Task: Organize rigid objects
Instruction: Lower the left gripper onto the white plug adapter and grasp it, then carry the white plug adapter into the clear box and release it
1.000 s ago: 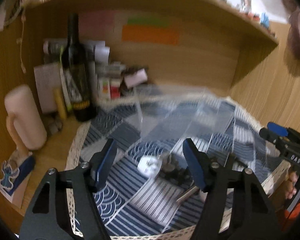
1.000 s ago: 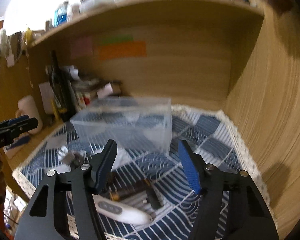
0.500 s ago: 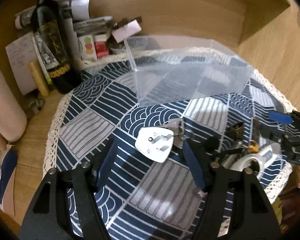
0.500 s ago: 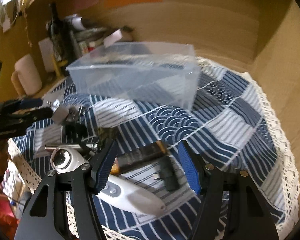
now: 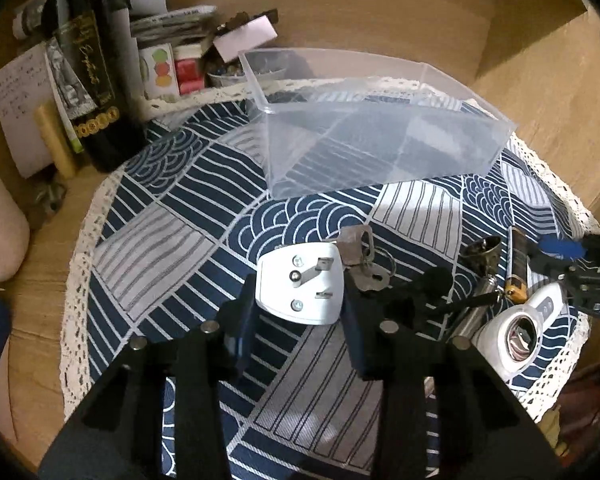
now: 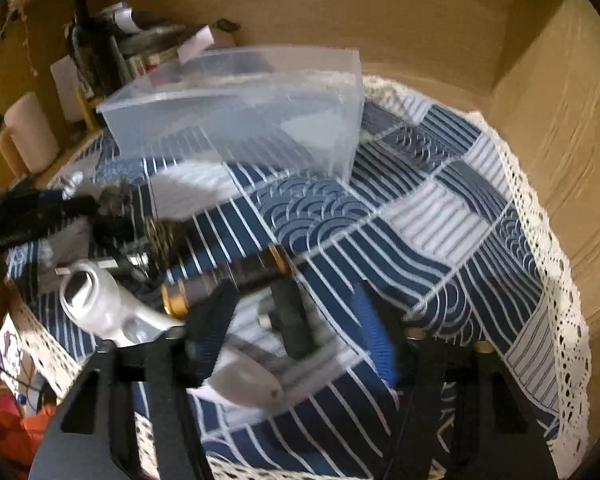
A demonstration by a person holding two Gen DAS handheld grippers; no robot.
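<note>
A white plug adapter lies on the blue patterned cloth. My left gripper has its fingers on both sides of the adapter, closed in against it. Keys lie just beyond it. A clear plastic box stands empty at the back; it also shows in the right wrist view. My right gripper is open, with a small black object between its fingers, next to a black and gold battery and a white handheld device.
A dark wine bottle, papers and small boxes crowd the back left corner. Wooden walls close in the back and right. A small bell and a metal cylinder lie among the objects at the cloth's front right.
Both grippers have dropped closer to the cloth. My left gripper has narrowed onto the white plug adapter. My right gripper has come down around the small black object.
</note>
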